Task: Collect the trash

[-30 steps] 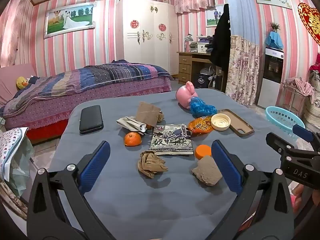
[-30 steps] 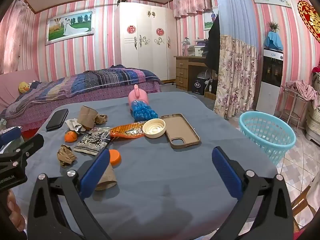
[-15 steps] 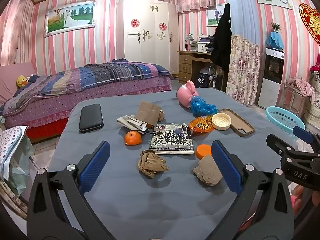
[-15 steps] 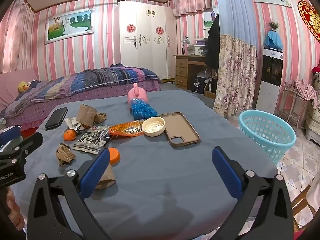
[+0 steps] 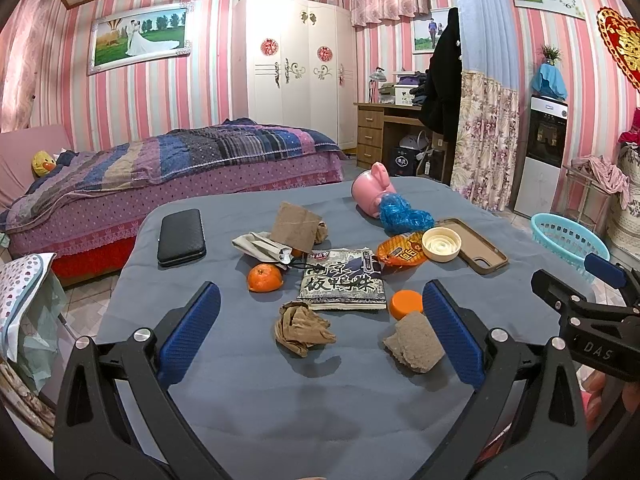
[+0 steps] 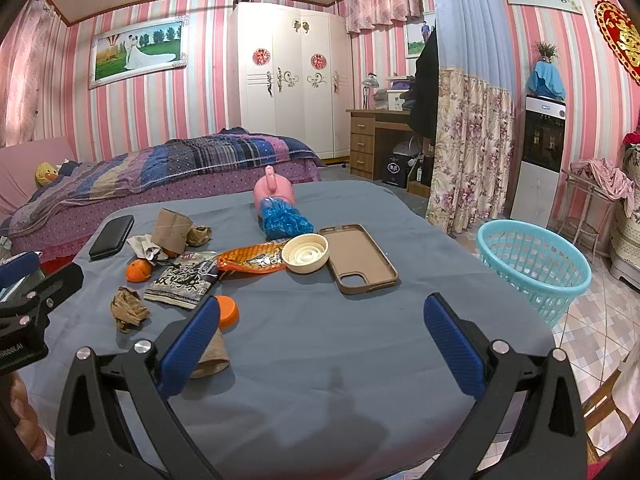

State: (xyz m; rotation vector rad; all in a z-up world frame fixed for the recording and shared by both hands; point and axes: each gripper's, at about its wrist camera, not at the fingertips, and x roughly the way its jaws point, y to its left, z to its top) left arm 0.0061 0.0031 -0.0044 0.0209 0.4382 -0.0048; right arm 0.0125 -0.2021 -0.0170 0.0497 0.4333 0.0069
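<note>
Trash lies on a grey-blue table [image 5: 248,392]: a crumpled brown wad [image 5: 303,329], a torn cardboard lump [image 5: 414,347], a black snack packet [image 5: 342,279], an orange wrapper [image 5: 400,253], an orange cap [image 5: 406,304], a blue plastic crumple [image 5: 404,216] and brown paper [image 5: 296,227]. My left gripper [image 5: 320,326] hovers open over the near table, the wad between its fingers' lines. My right gripper [image 6: 322,332] is open above bare cloth, its left finger hiding part of the cardboard lump [image 6: 212,356]. A turquoise basket [image 6: 532,264] stands on the floor to the right.
Also on the table are a tangerine [image 5: 264,277], a black phone [image 5: 181,237], a brown phone case [image 6: 358,258], a cream lid [image 6: 305,253] and a pink toy [image 6: 274,192]. A bed [image 5: 160,184] lies beyond; a bag [image 5: 24,320] hangs at left.
Both views have shifted only slightly; the right gripper has edged a little forward over the table. Both grippers stay open and nothing on the table has moved.
</note>
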